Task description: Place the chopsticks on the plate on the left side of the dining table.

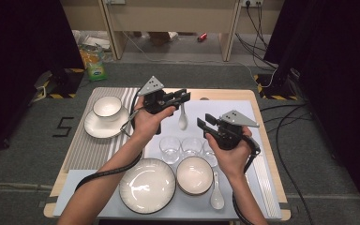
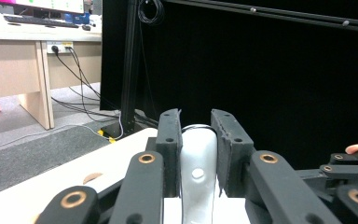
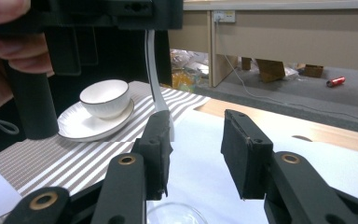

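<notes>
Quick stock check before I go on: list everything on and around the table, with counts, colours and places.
Spoon: one, white, hanging bowl-down from the left claw.
Second spoon: one, white, near edge, right of small bowl.
Glasses: three, clear, mid-table row.
Plate: one, white, dark rim, near edge.
Small bowl: one, white, beside plate.
Cup: one, white, on a saucer, striped mat, left.
Red can: one, on the floor beyond.
Left claw: black, shut on spoon.
Right claw: black, open, above the glasses.
</notes>
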`<state>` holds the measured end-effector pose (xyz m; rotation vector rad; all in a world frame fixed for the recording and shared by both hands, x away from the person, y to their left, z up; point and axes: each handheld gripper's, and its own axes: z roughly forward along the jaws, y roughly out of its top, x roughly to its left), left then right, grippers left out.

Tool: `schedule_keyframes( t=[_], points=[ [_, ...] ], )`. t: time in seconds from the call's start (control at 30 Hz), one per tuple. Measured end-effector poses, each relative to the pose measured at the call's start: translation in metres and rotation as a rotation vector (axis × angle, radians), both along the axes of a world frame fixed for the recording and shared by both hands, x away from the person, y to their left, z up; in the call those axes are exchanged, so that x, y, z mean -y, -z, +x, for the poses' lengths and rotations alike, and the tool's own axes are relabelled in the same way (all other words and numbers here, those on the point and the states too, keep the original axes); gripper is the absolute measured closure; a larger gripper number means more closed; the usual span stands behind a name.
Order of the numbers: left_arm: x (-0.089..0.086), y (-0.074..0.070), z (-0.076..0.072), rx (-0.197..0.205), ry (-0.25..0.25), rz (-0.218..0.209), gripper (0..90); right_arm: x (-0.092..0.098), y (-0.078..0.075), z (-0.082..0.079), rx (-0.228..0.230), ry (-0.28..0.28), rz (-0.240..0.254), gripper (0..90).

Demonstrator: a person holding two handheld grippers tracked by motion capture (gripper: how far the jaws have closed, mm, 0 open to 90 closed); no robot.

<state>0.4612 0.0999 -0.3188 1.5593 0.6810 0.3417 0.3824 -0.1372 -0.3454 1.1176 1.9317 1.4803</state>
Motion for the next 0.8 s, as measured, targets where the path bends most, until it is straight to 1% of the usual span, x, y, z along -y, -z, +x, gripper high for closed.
schedule_keyframes(
  t=[0.03, 0.07, 0.1, 0.13, 0.27, 0.33, 0.37, 0.4, 0.47, 0.53, 0.67, 0.73, 0.8],
  points=[
    [0.000, 0.000, 0.000, 0.000, -0.001, 0.002, 73.1, 0.001, 0.001, 0.000, 0.002, 0.003, -0.001, 62.0],
    [-0.001, 0.001, 0.000, -0.001, -0.002, 0.004, 73.1, 0.002, 0.001, -0.002, -0.008, 0.006, 0.006, 61.9],
    [-0.001, 0.001, 0.000, -0.003, -0.003, 0.003, 73.1, 0.004, 0.002, -0.002, 0.000, 0.007, -0.007, 61.9],
    [-0.001, 0.001, 0.000, -0.003, -0.004, 0.002, 73.1, 0.005, 0.003, -0.003, -0.009, 0.011, -0.003, 62.0],
    [-0.003, 0.002, 0.001, 0.000, -0.010, 0.002, 73.1, 0.009, 0.005, -0.006, -0.016, 0.022, 0.009, 62.1],
    [-0.004, 0.002, 0.001, 0.001, -0.012, 0.005, 73.1, 0.011, 0.005, -0.007, -0.012, 0.025, 0.002, 62.1],
    [-0.004, 0.002, 0.000, 0.003, -0.015, 0.006, 73.1, 0.012, 0.006, -0.008, -0.018, 0.029, 0.007, 62.1],
    [-0.005, 0.002, 0.000, 0.004, -0.017, 0.008, 73.1, 0.014, 0.006, -0.008, -0.008, 0.031, -0.001, 62.1],
    [-0.005, 0.002, 0.001, 0.003, -0.017, 0.005, 73.1, 0.015, 0.007, -0.009, -0.015, 0.035, 0.008, 62.1],
    [-0.006, 0.002, 0.000, 0.008, -0.019, 0.007, 73.1, 0.016, 0.007, -0.010, -0.012, 0.037, 0.004, 62.1],
    [-0.008, 0.001, 0.000, 0.008, -0.022, 0.008, 73.1, 0.018, 0.009, -0.013, -0.024, 0.043, 0.002, 62.5],
    [-0.009, 0.002, 0.001, 0.007, -0.025, 0.006, 73.0, 0.019, 0.009, -0.013, -0.016, 0.045, -0.006, 62.5],
    [-0.011, 0.002, 0.001, 0.008, -0.028, 0.006, 73.1, 0.020, 0.010, -0.014, -0.015, 0.047, -0.002, 62.5]
  ],
)
